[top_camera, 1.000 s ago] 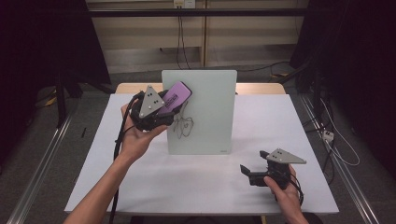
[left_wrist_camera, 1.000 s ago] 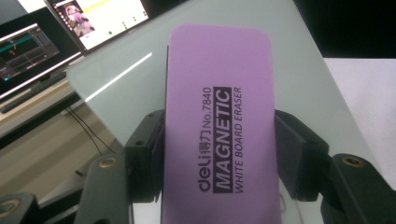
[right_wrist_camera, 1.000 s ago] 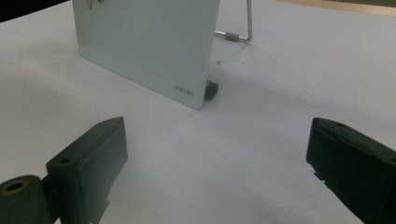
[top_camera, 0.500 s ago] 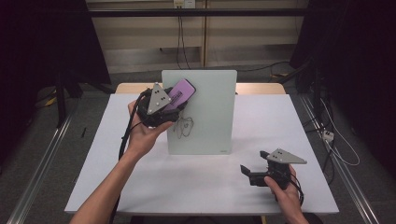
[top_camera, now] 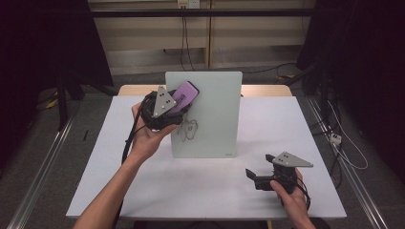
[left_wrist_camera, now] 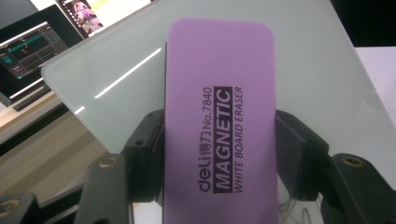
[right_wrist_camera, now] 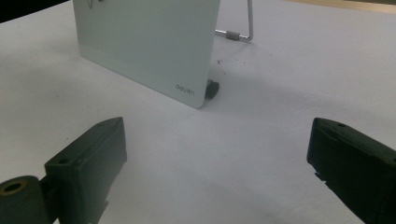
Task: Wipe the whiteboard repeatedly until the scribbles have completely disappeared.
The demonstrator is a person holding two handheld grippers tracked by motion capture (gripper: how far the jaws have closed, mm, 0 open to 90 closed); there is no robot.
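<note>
A pale green glass whiteboard [top_camera: 210, 119] [left_wrist_camera: 322, 60] [right_wrist_camera: 149, 42] stands upright at the middle of the white table [top_camera: 143, 191]. On its lower left face is a black scribble [top_camera: 188, 130]. My left gripper [top_camera: 177, 102] [left_wrist_camera: 219, 154] is raised at the board's upper left, shut on a purple magnetic whiteboard eraser [top_camera: 186, 93] [left_wrist_camera: 219, 116]. The eraser lies against or just in front of the glass; I cannot tell which. My right gripper [top_camera: 255, 177] [right_wrist_camera: 217, 158] rests low at the front right, open, with only bare table between its fingers.
A metal wire stand [right_wrist_camera: 240, 35] props the board from behind. Monitors [left_wrist_camera: 28, 51] sit beyond the board's far side. A wooden table edge [top_camera: 265, 89] shows behind the white one. Cables trail on the floor at the right.
My left gripper has shifted slightly right and closer to the board's top with the eraser still in it. The right gripper has stayed put.
</note>
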